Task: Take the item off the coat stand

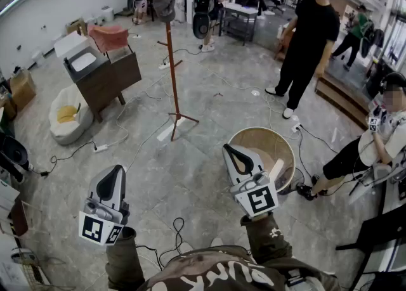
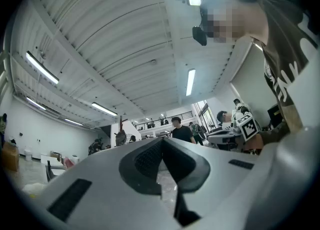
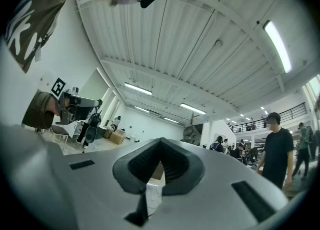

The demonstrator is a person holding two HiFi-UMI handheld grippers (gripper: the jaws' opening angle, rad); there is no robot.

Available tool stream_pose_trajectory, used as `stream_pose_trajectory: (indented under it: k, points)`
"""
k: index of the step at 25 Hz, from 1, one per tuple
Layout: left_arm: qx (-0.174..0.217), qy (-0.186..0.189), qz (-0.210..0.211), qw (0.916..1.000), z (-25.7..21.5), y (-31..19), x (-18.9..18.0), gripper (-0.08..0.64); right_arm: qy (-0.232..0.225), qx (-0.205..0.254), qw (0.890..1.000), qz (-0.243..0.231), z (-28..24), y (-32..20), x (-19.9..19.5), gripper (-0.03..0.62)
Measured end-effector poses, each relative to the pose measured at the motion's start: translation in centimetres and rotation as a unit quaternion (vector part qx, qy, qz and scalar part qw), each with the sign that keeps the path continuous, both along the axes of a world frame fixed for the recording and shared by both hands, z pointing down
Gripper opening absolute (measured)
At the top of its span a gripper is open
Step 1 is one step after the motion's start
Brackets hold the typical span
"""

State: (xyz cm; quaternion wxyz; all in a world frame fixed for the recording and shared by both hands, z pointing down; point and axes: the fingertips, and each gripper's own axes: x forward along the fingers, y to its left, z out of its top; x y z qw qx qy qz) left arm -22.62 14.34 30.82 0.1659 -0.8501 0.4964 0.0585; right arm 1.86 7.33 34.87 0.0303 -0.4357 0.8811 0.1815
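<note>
While dark hat (image 1: 163,4) is hanging high on far coat stand (image 1: 172,74), soft-looking and draped over top, we are holding both claws near and low, well apart from it. Left gripper (image 1: 117,170) and right gripper (image 1: 228,150) each pressed together, pinching nothing, presumably pre-approach. Stand: slim reddish pole, angled pegs. Round tan basket (image 1: 266,130) sitting near right.

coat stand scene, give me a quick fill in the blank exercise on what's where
1. The dark hat hangs at the ___ of the coat stand.
2. The left gripper and the right gripper both have their jaws ___, with nothing between them.
3. The round basket stands on the floor closest to the ___ gripper.
4. The person standing beyond the basket wears a ___ shirt.

Missing words: top; shut; right; black
</note>
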Motion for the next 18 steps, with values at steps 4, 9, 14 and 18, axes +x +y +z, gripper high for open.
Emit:
stream_pose_trajectory:
  k: [4, 9, 14, 18]
  points:
    - [0.001, 0.001, 0.000, 1.0000, -0.3, 0.0, 0.5, 0.003, 0.000, 0.003, 1.000, -0.001, -0.2, 0.0, 0.5, 0.009]
    - [0.000, -0.001, 0.000, 1.0000, -0.3, -0.2, 1.0, 0.003, -0.002, -0.003, 1.000, 0.000, -0.1, -0.3, 1.0, 0.009]
    - [-0.007, -0.004, 0.000, 1.0000, -0.1, -0.5, 1.6, 0.003, -0.009, -0.002, 1.000, -0.007, 0.1, -0.5, 1.4, 0.011]
    - [-0.007, -0.005, -0.002, 1.0000, -0.2, -0.7, 2.3, 0.003, -0.001, -0.029, 0.999, -0.044, 1.1, -0.8, 0.9, 0.261]
